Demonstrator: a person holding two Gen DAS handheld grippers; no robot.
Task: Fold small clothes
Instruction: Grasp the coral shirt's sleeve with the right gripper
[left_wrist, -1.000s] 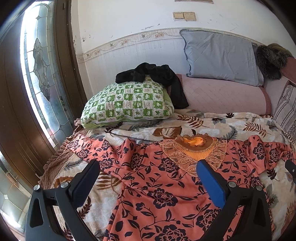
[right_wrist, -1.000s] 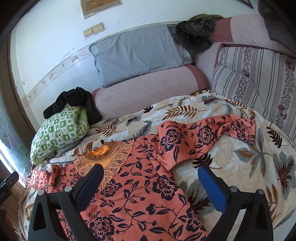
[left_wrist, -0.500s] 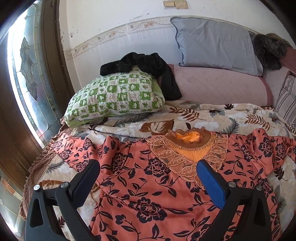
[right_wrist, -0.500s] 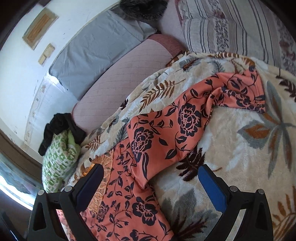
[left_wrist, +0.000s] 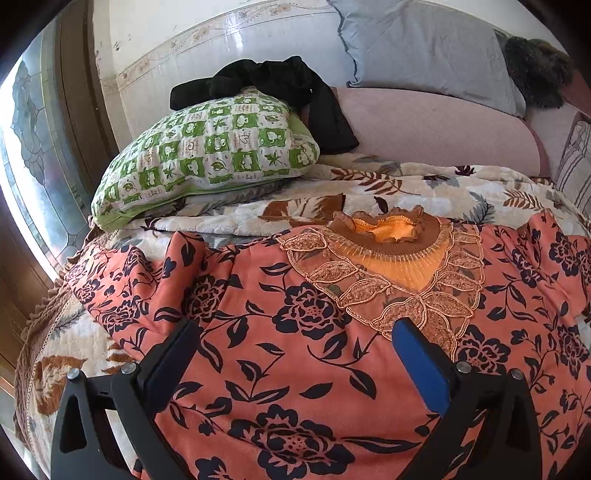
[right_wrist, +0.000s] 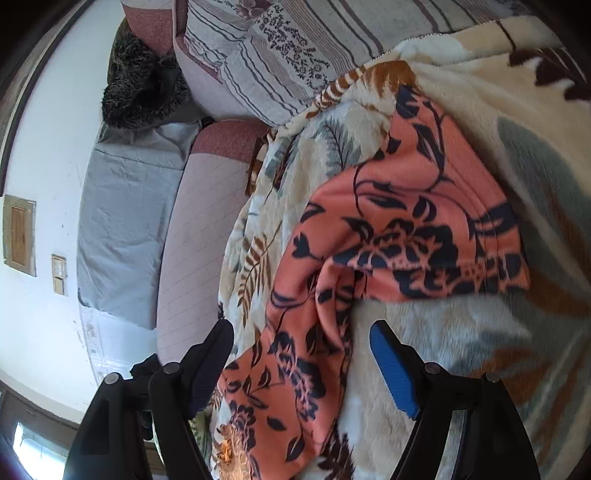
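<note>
Floral dress (left_wrist: 295, 350): coral with navy flowers, spread face-up on the leaf-print blanket (left_wrist: 424, 192) of the bed, neckline toward the pillows. Sleeve (right_wrist: 388, 229): long axis runs away from the right hand-held gripper (right_wrist: 301, 354), straight ahead between its closing jaws, not yet pinched. Left hand-held gripper (left_wrist: 295, 354): wide apart, empty, over the bodice; the right is nearer a sleeve.
</note>
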